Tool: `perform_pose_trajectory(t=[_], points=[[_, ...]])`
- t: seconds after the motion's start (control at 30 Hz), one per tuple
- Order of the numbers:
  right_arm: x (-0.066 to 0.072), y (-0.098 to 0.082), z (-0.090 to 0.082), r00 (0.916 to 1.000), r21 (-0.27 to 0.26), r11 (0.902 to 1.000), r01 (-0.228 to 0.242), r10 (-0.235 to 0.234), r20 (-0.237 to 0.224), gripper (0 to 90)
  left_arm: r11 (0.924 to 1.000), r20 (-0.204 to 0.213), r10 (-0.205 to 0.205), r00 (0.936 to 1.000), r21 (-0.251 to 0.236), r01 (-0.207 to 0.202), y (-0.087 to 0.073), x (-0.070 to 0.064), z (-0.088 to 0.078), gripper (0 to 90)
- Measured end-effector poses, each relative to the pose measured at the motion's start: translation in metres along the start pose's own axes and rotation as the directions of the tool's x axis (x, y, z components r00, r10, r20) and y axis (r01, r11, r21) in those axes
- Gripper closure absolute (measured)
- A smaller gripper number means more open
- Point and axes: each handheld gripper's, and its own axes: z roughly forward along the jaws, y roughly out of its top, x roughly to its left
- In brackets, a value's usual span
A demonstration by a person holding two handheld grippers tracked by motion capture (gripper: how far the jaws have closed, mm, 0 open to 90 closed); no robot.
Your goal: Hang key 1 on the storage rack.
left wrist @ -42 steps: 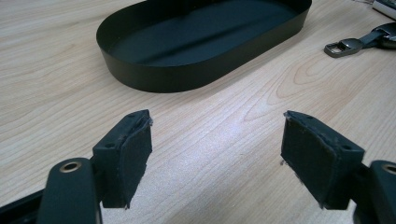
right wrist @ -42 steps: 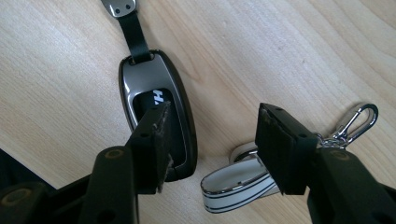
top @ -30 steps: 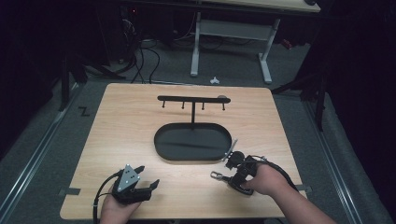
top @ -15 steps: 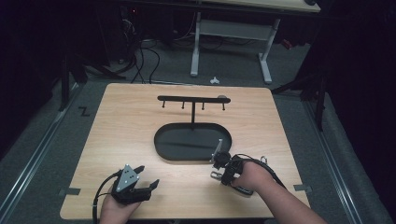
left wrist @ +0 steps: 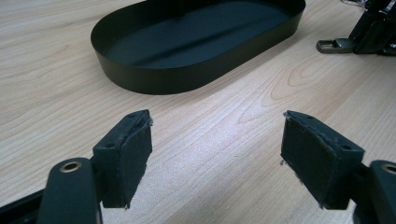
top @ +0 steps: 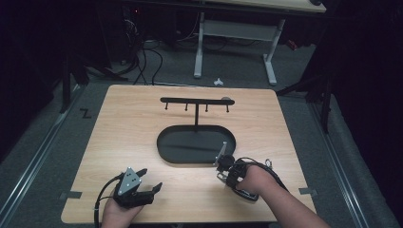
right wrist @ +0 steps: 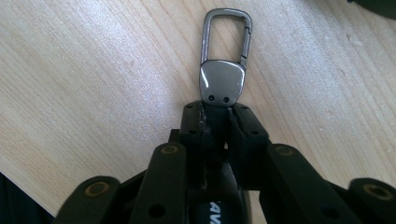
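Clamping a metal carabiner clip (right wrist: 225, 70), right hand-held gripper (right wrist: 216, 122); left hand-held gripper (left wrist: 217, 154) jaws apart; "AV" lettering partly readable

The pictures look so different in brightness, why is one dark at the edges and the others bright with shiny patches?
High view: the wooden table is lit while the floor and room around it fall nearly black. Right gripper view: glare whitens the metal carabiner clip held in the right hand-held gripper, with a sheen on the wood. Left gripper view: a soft sheen on the wood before the black oval tray.
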Motion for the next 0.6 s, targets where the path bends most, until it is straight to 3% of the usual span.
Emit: perform_pose_trajectory(t=[0.3,0.6], points=[[-0.0011,0.0011,0.0006,1.0000,0.003,1.0000,0.001,-0.001,-0.007,79.4,1.0000,0.008,-0.006,1.0000,-0.008,0.006,0.0003,0.0003,-0.0016,24.9],[-0.0009,-0.0031,0.0003,0.9989,0.001,0.9989,-0.046,0.046,-0.013,79.8,1.0000,0.025,-0.008,0.9996,-0.003,0.008,0.0005,-0.0022,0.0010,24.9]])
